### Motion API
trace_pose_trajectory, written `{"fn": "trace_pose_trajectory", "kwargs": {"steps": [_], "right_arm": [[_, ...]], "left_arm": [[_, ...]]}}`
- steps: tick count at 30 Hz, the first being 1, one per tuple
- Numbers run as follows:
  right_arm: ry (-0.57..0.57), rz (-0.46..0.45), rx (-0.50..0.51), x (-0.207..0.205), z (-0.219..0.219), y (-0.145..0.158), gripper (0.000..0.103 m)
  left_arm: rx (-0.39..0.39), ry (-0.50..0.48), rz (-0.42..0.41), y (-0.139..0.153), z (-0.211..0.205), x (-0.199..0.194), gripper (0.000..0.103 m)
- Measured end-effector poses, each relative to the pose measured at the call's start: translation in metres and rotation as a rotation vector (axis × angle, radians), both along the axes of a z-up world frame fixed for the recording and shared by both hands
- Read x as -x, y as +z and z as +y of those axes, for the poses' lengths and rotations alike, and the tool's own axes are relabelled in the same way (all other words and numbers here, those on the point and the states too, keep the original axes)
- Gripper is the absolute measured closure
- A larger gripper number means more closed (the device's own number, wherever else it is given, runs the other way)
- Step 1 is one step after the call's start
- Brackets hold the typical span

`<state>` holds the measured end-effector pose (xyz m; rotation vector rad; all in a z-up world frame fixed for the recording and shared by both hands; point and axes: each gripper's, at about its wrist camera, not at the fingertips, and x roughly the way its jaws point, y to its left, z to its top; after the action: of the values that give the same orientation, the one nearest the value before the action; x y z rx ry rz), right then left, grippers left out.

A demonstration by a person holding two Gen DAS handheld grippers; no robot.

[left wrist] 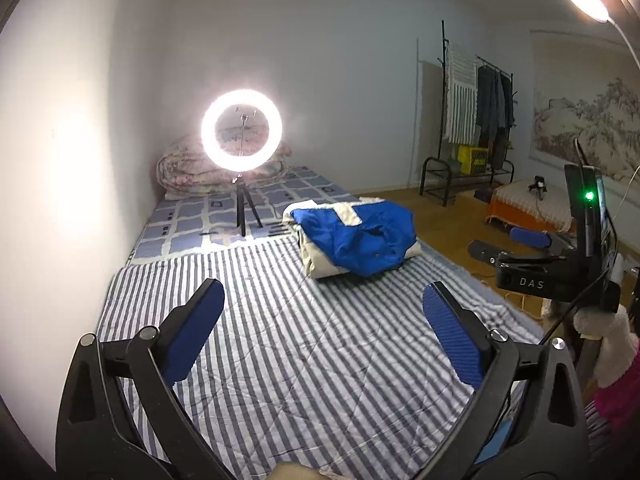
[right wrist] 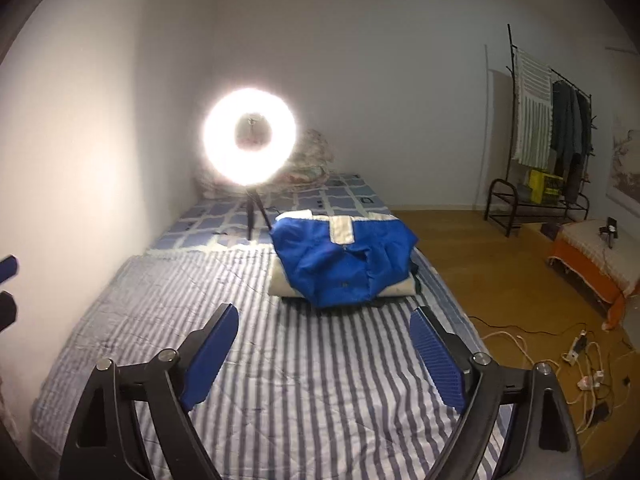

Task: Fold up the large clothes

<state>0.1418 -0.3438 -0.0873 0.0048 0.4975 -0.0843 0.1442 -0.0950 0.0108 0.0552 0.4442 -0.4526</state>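
Folded blue jacket (right wrist: pixel 344 264) on striped bed cover (right wrist: pixel 280 380), both grippers empty

Lit ring light (left wrist: pixel 241 134) before quilt (left wrist: pixel 184 170); clothes rack (left wrist: pixel 478 112).

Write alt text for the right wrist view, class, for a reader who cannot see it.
A folded blue and cream garment lies on a striped bed cover, beyond the right gripper, whose blue fingers stand open and empty. A lit ring light stands behind on the bed.
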Motion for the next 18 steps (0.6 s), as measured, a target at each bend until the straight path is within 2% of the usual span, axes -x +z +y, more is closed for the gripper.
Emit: {"fn": "trace_pose_trajectory", "kwargs": {"steps": [5,9,18], "right_arm": [[-0.003,-0.008,0.044,0.003,0.006,-0.011,0.001],[0.006,-0.016,0.068,0.001,0.009,-0.016,0.000],[-0.014,-0.003,0.029,-0.003,0.002,-0.024,0.000]], "left_arm": [[-0.011,0.030,0.031,-0.012,0.000,-0.006,0.000],[-0.037,0.048,0.038,-0.020,-0.003,-0.008,0.000],[-0.066,0.048,0.065,-0.035,-0.015,-0.013,0.000]]}}
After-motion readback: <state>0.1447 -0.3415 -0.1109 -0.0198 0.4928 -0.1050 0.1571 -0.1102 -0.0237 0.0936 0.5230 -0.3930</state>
